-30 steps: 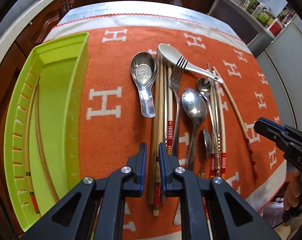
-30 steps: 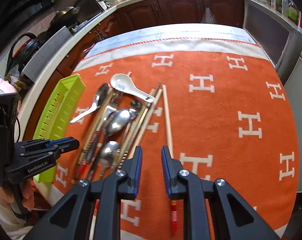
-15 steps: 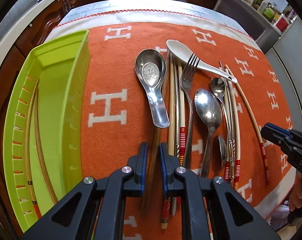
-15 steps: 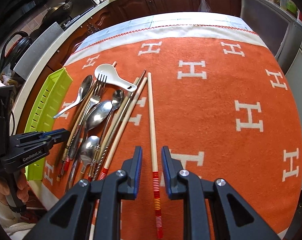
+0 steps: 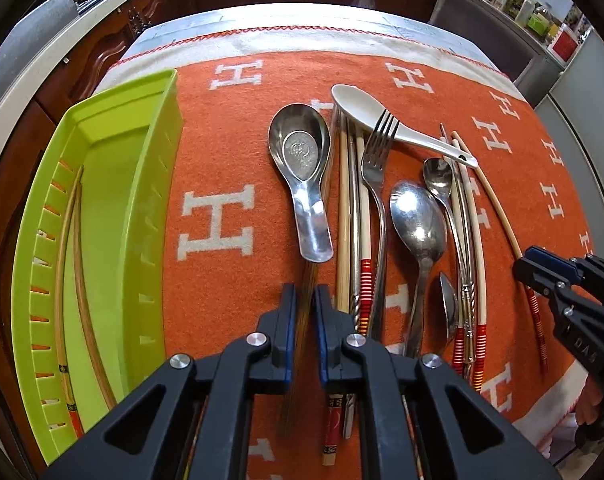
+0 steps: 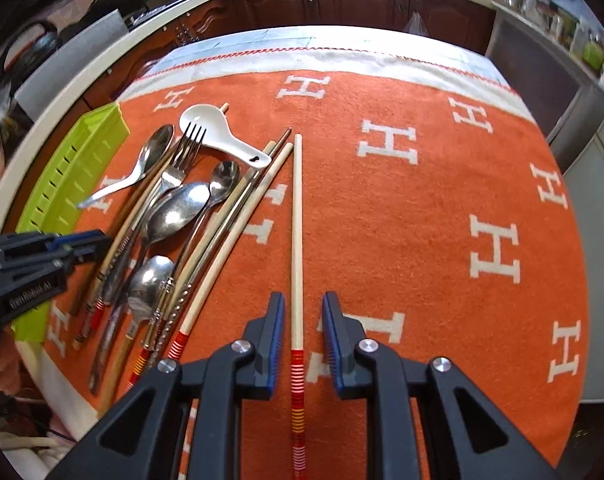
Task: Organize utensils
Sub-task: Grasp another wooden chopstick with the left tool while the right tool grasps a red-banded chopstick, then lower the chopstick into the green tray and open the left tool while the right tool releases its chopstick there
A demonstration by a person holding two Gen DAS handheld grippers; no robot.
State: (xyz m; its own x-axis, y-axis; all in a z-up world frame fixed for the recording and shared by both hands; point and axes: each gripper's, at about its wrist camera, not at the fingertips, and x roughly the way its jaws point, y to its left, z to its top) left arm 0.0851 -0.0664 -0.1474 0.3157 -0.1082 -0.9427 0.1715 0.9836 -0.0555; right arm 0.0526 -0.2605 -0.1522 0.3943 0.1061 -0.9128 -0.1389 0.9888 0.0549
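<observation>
Right now the left hand-held gripper (image 5: 305, 300) is nearly clenched, its jaws just narrowing, w/ a dark brown chopstick (image 5: 302, 320) between the blue pads; whether they actually pinch it, can't tell for sure, but the gap looks filled. Dark stick runs toward 12 o'clock, its far part tucked under the short steel soup spoon (image 5: 302, 176). Right hand-held gripper (image 6: 302, 320) is partly open, straddling a pale chopstick w/ red-striped end (image 6: 297, 240), pads clear of it on both sides.

Utensil pile sits mid-cloth on the orange H-pattern blanket (image 5: 222, 128) over the worktop: fork (image 5: 375, 160), white ceramic spoon (image 5: 381, 120) at 12 o'clock lying across the tips, big steel spoon (image 5: 417, 220), small spoons, several more chopsticks. Green tray (image 5: 114, 216) at 9 o'clock holds two chopsticks along its outer wall.
</observation>
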